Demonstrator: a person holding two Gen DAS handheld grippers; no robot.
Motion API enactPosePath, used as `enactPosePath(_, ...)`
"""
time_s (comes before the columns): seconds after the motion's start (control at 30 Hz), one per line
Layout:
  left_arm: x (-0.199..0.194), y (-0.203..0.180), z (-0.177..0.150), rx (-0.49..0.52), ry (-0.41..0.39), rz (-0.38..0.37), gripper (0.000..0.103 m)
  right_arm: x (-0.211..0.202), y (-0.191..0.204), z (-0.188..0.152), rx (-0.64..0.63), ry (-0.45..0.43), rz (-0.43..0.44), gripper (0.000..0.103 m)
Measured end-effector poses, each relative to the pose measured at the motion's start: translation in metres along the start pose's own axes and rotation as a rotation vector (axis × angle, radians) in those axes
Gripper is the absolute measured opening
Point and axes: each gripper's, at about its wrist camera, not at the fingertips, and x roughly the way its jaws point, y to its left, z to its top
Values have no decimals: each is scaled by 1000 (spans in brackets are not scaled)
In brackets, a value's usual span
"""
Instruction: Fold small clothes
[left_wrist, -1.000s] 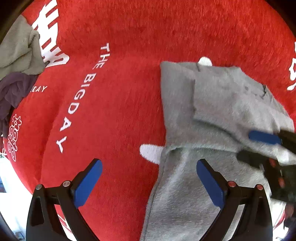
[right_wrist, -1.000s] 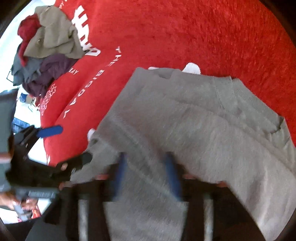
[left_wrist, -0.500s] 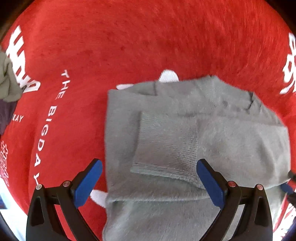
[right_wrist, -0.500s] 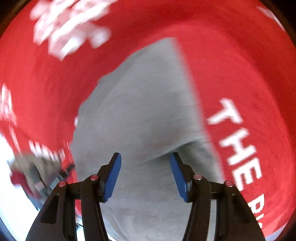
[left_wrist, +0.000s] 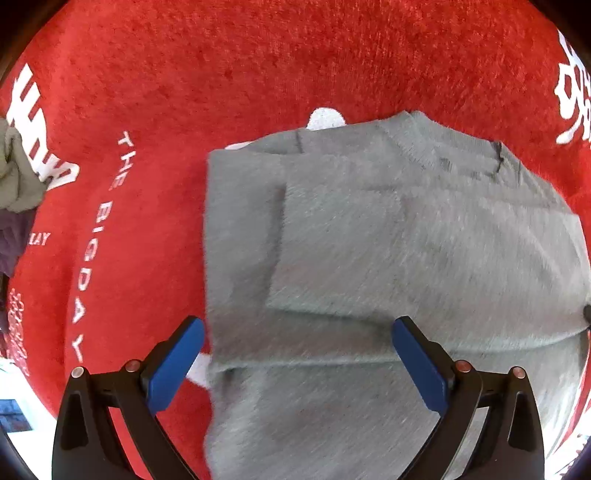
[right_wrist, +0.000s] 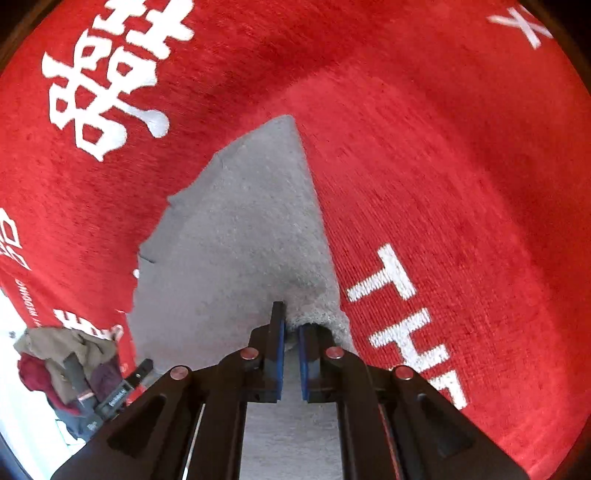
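Sweater (left_wrist: 388, 266): grey knit, lying flat on the red cloth (left_wrist: 258, 66) directly ahead of and beneath the left gripper (left_wrist: 297, 363); a sleeve is lying folded across its chest.
Sweater heading: neckline is pointing away from the left gripper, hem end is running toward it; long axis is running straight out along the left fingers.
Left gripper: blue pads are standing spread wide, hovering over the lower body of the sweater, pinching nothing; whether the tips are touching the knit cannot be told.
Right gripper (right_wrist: 291, 334): jaws have just been closing and are now pressed nearly together, pinching a raised fold of the sweater (right_wrist: 236, 236) edge between the pads.
Sweater from right gripper: fabric is stretching forward from the pinched fold, narrowing to a corner far ahead.
Clothes pile (right_wrist: 62, 365): sitting well off to the lower left of the right gripper, at the cloth's edge.
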Motion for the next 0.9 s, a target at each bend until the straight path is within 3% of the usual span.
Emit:
enactPosePath(0.1, -6, 12, -8, -15, 8, -17, 102, -8, 5, -6, -5, 15, -21, 15)
enactPosePath(0.3, -12, 30, -4, -42, 14, -127, 102, -27, 28, -25, -134, 41, -93, 19)
enactPosePath(0.43, -11, 22, -6, -15, 36, -115, 102, -23, 52, -42, -246, 71, -127, 27)
enactPosePath(0.5, -18, 11, -14, 7, 45, -105, 102, -17, 61, -51, -280, 90, -139, 43)
enactPosePath(0.53, -20, 8, -17, 18, 49, -104, 102, -16, 65, -55, -293, 97, -144, 46)
enactPosePath(0.9, -40, -21, -62, 78, 134, -96, 102, -21, 77, -89, -371, 181, -184, 59)
